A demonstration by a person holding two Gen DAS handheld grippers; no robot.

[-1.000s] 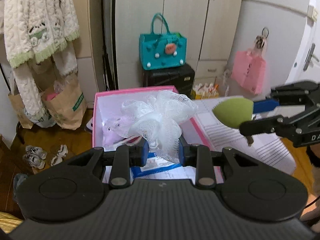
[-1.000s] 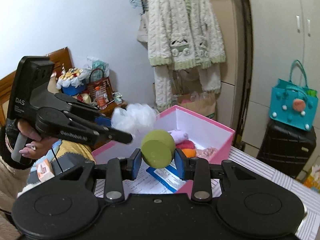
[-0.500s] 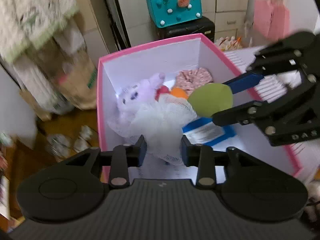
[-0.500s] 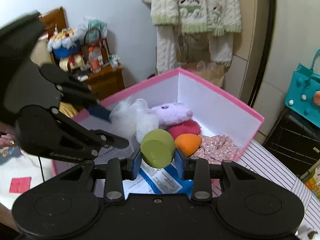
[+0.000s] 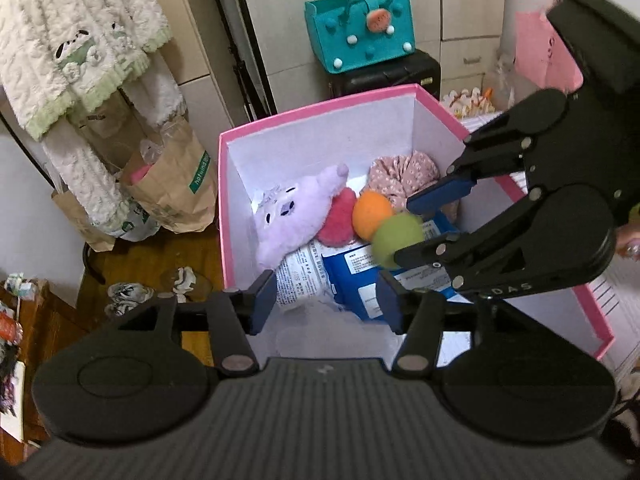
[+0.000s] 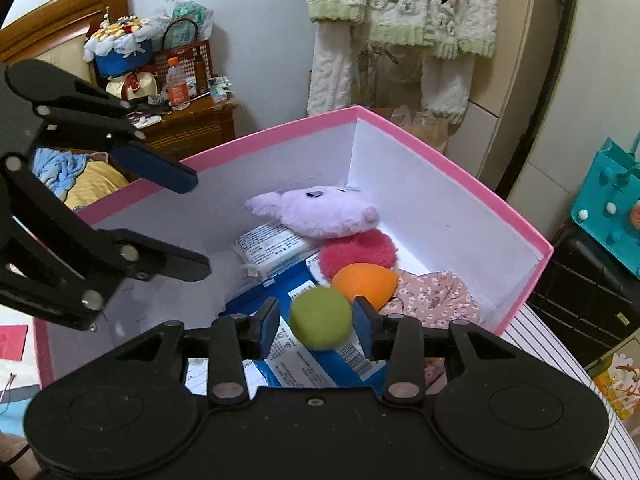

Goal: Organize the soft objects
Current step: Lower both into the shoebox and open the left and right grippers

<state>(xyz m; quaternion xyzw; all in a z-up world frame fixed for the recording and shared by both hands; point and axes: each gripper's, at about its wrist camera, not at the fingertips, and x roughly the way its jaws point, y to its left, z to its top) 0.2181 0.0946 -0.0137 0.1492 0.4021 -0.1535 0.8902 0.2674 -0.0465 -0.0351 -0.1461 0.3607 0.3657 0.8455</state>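
**Both grippers over the pink box, jaws opening**

Left wrist view: I look down into the pink box point(image 5: 320, 110). My left gripper point(image 5: 326, 300) hangs over the near part of it and its jaws are opening. Between the blue pads I see only a blurred white shape low in the box; I cannot tell if it is the mesh sponge, and the pads do not touch it. Deeper in the box lie a purple plush toy point(image 5: 296, 216), a red pompom point(image 5: 338, 222), an orange sponge point(image 5: 372, 216), a flowered cloth point(image 5: 404, 170) and blue packets point(image 5: 356, 272). My right gripper point(image 5: 404, 232) reaches in from the right with a green sponge point(image 5: 396, 240) at its tips.

Right wrist view: the jaws of the right gripper point(image 6: 316, 320) are opening. The green sponge point(image 6: 320, 322) sits between the pads, with a small gap at the left pad, so it looks released. It is just above the blue packets point(image 6: 280, 292), beside the orange sponge point(image 6: 364, 282). The left gripper point(image 6: 192, 220) comes in from the left, wide apart and with nothing in it.
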